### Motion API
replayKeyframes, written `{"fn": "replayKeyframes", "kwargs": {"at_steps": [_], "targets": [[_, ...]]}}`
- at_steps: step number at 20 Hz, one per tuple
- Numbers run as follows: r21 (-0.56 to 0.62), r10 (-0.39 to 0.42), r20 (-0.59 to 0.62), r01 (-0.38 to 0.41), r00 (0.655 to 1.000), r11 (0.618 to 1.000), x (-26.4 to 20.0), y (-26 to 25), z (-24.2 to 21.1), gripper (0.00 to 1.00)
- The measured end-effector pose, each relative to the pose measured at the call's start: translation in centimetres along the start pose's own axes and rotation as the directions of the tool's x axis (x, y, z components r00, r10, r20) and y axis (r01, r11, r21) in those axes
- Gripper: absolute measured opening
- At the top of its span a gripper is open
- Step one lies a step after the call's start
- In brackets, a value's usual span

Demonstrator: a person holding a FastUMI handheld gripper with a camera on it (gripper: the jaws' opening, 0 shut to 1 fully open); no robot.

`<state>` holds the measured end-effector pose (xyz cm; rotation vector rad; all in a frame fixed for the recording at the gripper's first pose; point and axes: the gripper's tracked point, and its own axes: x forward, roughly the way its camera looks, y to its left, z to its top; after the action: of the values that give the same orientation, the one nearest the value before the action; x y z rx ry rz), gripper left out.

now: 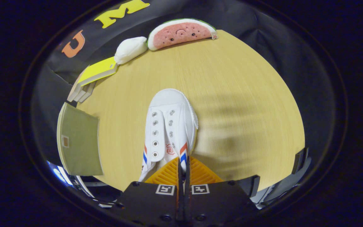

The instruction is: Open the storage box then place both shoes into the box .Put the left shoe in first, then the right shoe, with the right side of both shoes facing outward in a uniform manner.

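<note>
Jaws pinched tight on the side wall of the white canvas sneaker with red-blue stripes point(169, 126), toe pointing 12 o'clock over the wooden table point(232, 78). I'd keep it level swinging toward the olive flap point(79, 142) at 9.

Bench point(232, 94): light wood-grain finish, matt, smooth. Shoe point(169, 126): white canvas cloth, metal eyelets, woven striped side tape. The gripper's point(183, 171) fingers point(169, 173), ribbed plastic, clamp the shoe's side wall. Watermelon toy point(181, 33): soft plush. White cushion point(130, 49): cloth. Books point(96, 74): paper, matt covers.
</note>
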<state>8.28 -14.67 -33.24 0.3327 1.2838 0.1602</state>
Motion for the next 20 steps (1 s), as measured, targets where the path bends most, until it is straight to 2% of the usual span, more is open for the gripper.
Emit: {"fn": "replayKeyframes", "kwargs": {"at_steps": [5, 13, 17, 20], "targets": [[0.056, 0.053, 0.047, -0.055, 0.997, 0.997, -4.3, 6.8, -1.6, 0.06], [-0.010, 0.108, 0.183, -0.108, 0.977, 0.994, -11.3, 23.2, -3.0, 0.06], [-0.044, 0.128, 0.188, -0.122, 0.974, 0.992, -12.5, 30.8, -4.5, 0.06], [-0.065, 0.115, 0.180, -0.105, 0.977, 0.992, -11.2, 34.9, -5.2, 0.05]]}}
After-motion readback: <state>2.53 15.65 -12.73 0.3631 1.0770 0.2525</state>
